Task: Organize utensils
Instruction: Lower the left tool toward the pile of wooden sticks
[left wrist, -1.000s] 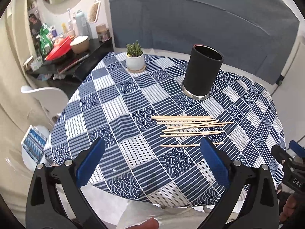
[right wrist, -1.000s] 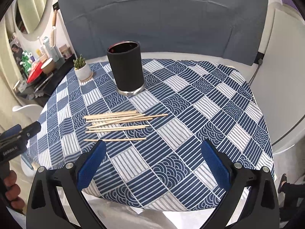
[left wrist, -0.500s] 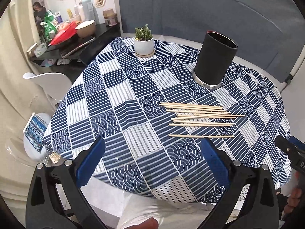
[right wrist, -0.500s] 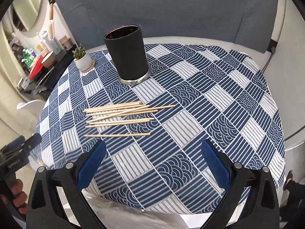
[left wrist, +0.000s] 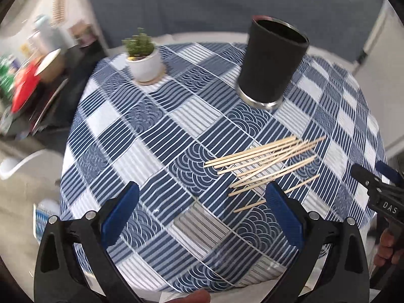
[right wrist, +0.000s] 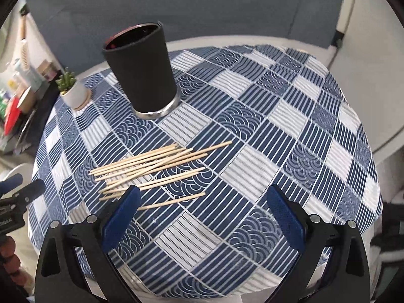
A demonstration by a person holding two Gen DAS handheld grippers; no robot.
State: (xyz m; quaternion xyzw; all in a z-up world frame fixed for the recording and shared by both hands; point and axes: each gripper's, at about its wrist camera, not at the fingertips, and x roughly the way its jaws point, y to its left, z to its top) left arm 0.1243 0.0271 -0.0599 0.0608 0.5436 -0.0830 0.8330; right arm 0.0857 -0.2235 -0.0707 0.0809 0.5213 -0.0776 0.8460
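Several wooden chopsticks (left wrist: 262, 162) (right wrist: 156, 169) lie loosely side by side on the blue-and-white patterned tablecloth (left wrist: 141, 136) (right wrist: 290, 136). Behind them stands an upright black cylindrical holder (left wrist: 271, 63) (right wrist: 141, 70) with a metal base. My left gripper (left wrist: 202, 209) hovers open over the table's near edge, its right finger just over the nearest chopstick's end. My right gripper (right wrist: 202, 209) is open too, with its left finger above the nearest chopsticks. Neither gripper holds anything.
A small potted succulent (left wrist: 144, 58) (right wrist: 73, 91) sits on a coaster at the table's far left. A cluttered dark side shelf (left wrist: 38, 80) stands to the left. A grey upholstered backrest (right wrist: 189, 7) rises behind the table. A white chair (left wrist: 22, 161) stands low on the left.
Both grippers have moved forward and lower over the table, so the chopsticks and holder look larger. Both stay open.
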